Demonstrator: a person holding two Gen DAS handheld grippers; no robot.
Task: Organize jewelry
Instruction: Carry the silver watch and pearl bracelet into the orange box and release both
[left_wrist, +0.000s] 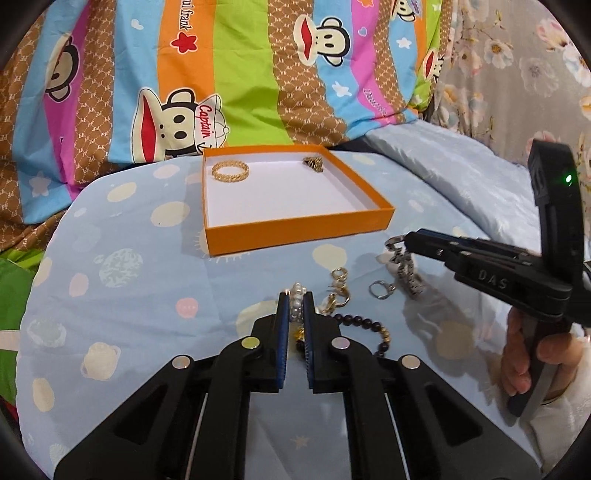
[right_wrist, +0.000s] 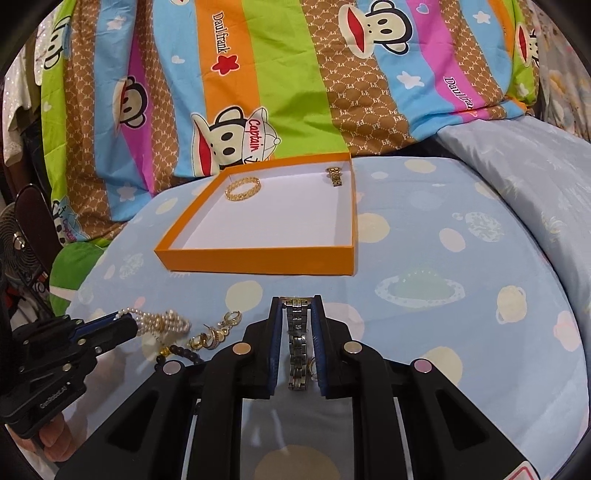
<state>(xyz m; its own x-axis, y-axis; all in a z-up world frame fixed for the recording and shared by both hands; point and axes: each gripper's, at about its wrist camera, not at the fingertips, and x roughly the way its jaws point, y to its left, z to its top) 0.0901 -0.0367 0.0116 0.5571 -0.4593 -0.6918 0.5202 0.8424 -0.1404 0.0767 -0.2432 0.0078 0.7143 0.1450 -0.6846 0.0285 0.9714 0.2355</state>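
Observation:
An orange box (left_wrist: 295, 230) (right_wrist: 255, 260) with a white inside lies on the blue bedsheet. It holds a gold bracelet (left_wrist: 230, 171) (right_wrist: 243, 188) and a small gold watch band (left_wrist: 313, 163) (right_wrist: 335, 175). My left gripper (left_wrist: 296, 297) (right_wrist: 127, 325) is shut on a pearl bracelet (left_wrist: 295, 304) (right_wrist: 162, 321). My right gripper (right_wrist: 297, 301) (left_wrist: 404, 243) is shut on a silver metal watch band (right_wrist: 297, 339) (left_wrist: 406, 273), which hangs from it. On the sheet lie gold earrings (left_wrist: 338, 288) (right_wrist: 214, 334), a dark bead bracelet (left_wrist: 364, 325) (right_wrist: 181, 354) and a silver ring (left_wrist: 380, 288).
A striped cartoon-monkey quilt (left_wrist: 240, 74) (right_wrist: 277, 81) rises behind the box. A pale blue pillow (left_wrist: 454, 166) (right_wrist: 535, 162) lies at the right. A fan (right_wrist: 18, 240) stands at the far left in the right wrist view.

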